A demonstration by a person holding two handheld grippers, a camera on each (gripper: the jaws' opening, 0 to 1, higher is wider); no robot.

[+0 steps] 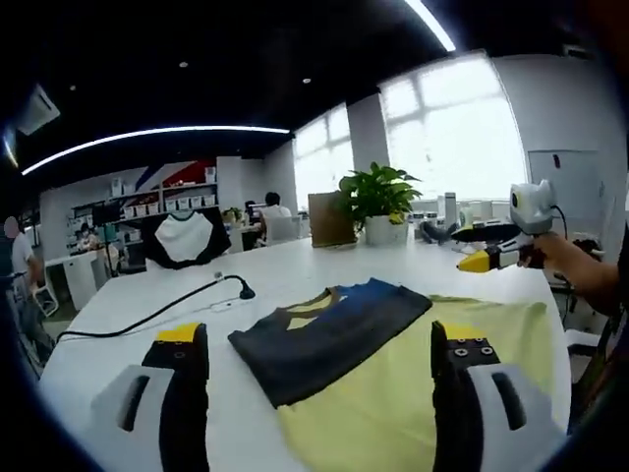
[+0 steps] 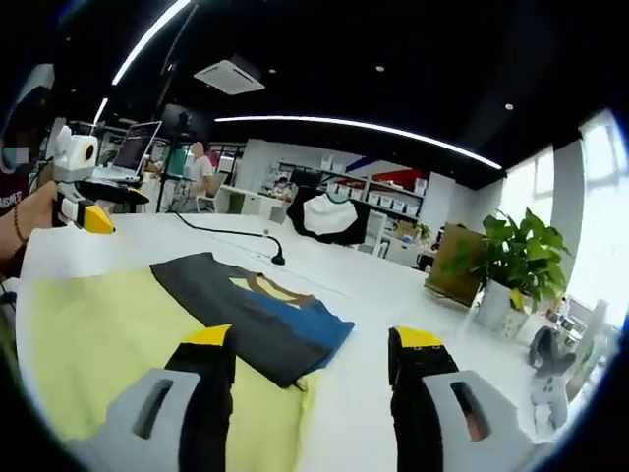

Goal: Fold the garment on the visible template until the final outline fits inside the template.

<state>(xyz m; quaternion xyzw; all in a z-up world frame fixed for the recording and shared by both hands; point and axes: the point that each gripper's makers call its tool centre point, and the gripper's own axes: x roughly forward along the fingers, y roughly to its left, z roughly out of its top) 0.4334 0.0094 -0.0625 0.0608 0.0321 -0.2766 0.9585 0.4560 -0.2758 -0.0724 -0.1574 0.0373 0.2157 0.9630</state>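
Both jaws apart above soft, perhaps cotton, folded shirt (image 1: pixel 334 339) on yellow template (image 1: pixel 442 393).

The garment (image 1: pixel 329 339) is a dark grey-to-black piece with a blue band at one end and a mustard-yellow patch (perhaps a collar or print; the detail is too small to tell). It lies folded into a flat, roughly rectangular shape, partly on the pale yellow template (image 1: pixel 423 383) and partly on the white surface (image 1: pixel 226 413) beside it. The template is a flat yellow sheet spread on that surface; the garment's dark end overhangs its edge.
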